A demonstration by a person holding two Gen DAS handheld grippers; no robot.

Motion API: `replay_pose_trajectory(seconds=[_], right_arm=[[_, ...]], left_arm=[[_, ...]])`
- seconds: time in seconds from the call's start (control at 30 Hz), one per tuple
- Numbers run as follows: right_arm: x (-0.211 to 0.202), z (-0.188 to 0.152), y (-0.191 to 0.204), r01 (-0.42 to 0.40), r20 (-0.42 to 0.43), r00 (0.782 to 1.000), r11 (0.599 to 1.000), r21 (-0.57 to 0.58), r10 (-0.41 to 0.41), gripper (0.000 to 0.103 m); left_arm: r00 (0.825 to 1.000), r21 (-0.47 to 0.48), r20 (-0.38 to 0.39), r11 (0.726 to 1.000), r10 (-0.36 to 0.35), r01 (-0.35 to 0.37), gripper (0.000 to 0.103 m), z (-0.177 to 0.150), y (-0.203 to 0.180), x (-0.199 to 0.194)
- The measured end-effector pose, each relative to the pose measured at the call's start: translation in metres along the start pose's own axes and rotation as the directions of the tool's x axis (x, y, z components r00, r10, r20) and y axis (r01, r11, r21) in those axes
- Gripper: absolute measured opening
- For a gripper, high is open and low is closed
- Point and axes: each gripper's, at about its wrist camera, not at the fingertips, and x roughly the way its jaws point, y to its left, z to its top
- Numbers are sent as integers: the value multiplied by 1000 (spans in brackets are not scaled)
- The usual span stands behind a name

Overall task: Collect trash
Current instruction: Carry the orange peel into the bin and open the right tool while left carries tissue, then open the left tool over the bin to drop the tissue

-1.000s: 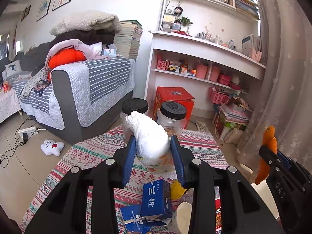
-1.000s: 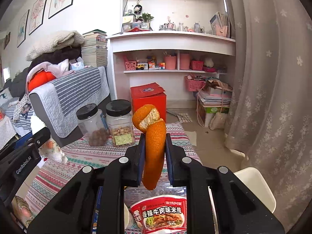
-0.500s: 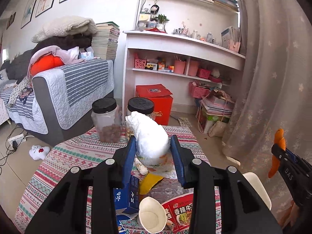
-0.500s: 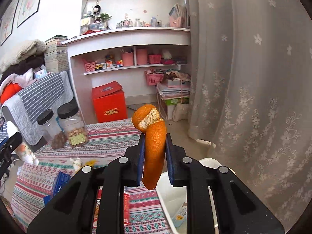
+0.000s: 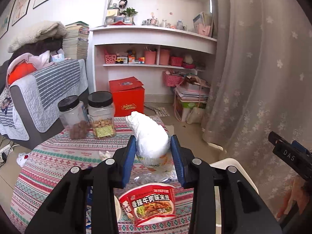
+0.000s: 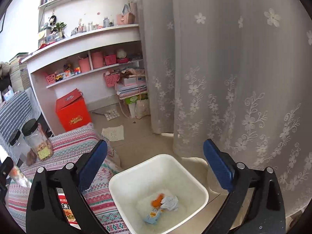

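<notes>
My left gripper (image 5: 153,154) is shut on a crumpled white wrapper (image 5: 151,138) and holds it above the patterned tablecloth (image 5: 58,156). A red noodle-cup lid (image 5: 150,204) lies on the cloth below it. My right gripper (image 6: 155,162) is open and empty above the white trash bin (image 6: 197,183) beside the table. The orange peel (image 6: 157,202) lies in the bin with a crumpled tissue (image 6: 170,202) and a small wrapper (image 6: 154,214). The bin's rim (image 5: 230,161) shows at the right in the left wrist view.
Two black-lidded snack jars (image 5: 101,115) stand at the table's far side. A red box (image 5: 127,97) sits on the floor before white shelves (image 5: 154,39). A lace curtain (image 6: 234,78) hangs behind the bin. A grey sofa (image 5: 39,97) is at the left.
My right gripper swung right over the bin, opened and let the orange peel fall in. My left gripper moved right with the white wrapper still in it.
</notes>
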Motion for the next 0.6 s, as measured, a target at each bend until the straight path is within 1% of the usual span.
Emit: replay_pose_trajectory(seconds=[0.1, 0.27, 0.47, 0.6], right_arm=[[-5, 4, -21, 48, 12, 999, 998, 34, -48, 96], [-10, 10, -58, 119, 22, 992, 987, 105, -122, 96], [-15, 13, -102, 179, 15, 983, 962, 205, -186, 96], [-14, 13, -121, 203, 1, 978, 948, 243, -210, 96]], left_arm=[[999, 27, -11, 998, -49, 50, 36, 3, -26, 4], [989, 24, -46, 989, -143, 144, 37, 13, -67, 13], [975, 65, -71, 974, -211, 216, 37, 15, -119, 22], [966, 88, -96, 965, -238, 247, 37, 14, -147, 32]])
